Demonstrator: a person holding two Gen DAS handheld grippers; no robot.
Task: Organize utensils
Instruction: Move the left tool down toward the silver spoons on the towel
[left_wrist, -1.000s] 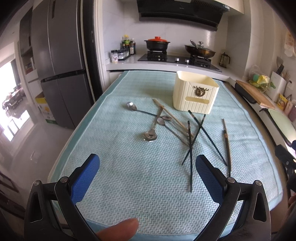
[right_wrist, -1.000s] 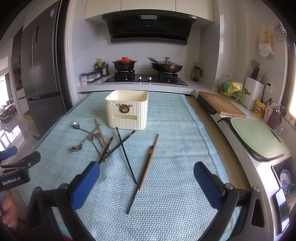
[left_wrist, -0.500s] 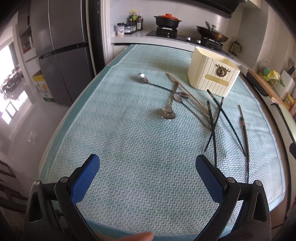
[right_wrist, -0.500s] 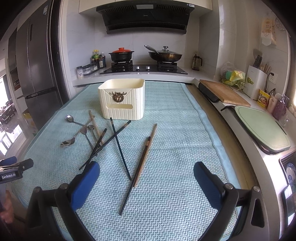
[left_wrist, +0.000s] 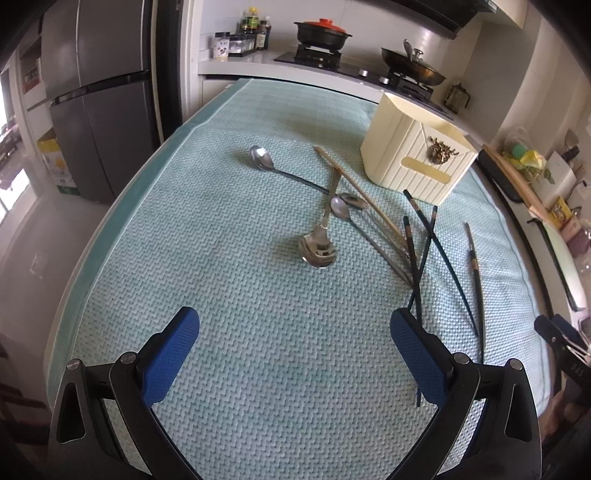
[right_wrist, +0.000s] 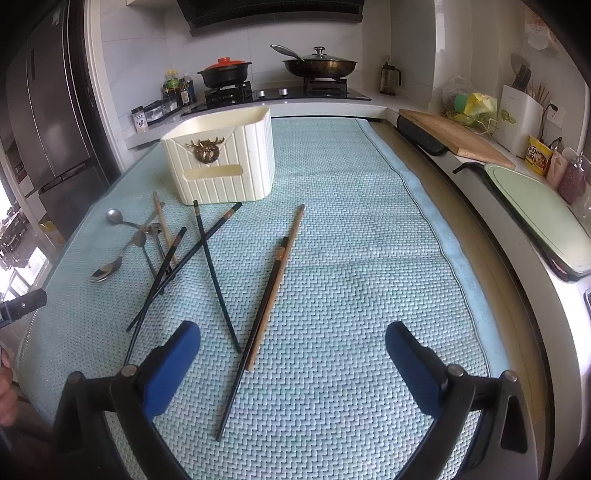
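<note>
Teal mat (right_wrist: 369, 258), right half bare (chopsticks (right_wrist: 273, 280) left)

My left gripper (left_wrist: 294, 334) and right gripper (right_wrist: 293, 345) both carry blue pads with a fine mesh texture on black frames, and the mat (left_wrist: 229, 258) beneath them is pale teal with a woven zigzag pattern and a darker teal border. The utensil holder (right_wrist: 221, 158) is cream with vertical ribbing and a gold-brown emblem on its front; the spoons (left_wrist: 318, 248) are shiny silver, the dark chopsticks (right_wrist: 215, 273) black with small banded tops, and the wooden chopsticks (right_wrist: 280, 273) light tan. At the back I note a black pot with an orange-red lid (right_wrist: 225, 72), a dark grey refrigerator (left_wrist: 96, 92) and a white wall (right_wrist: 140, 44).
</note>
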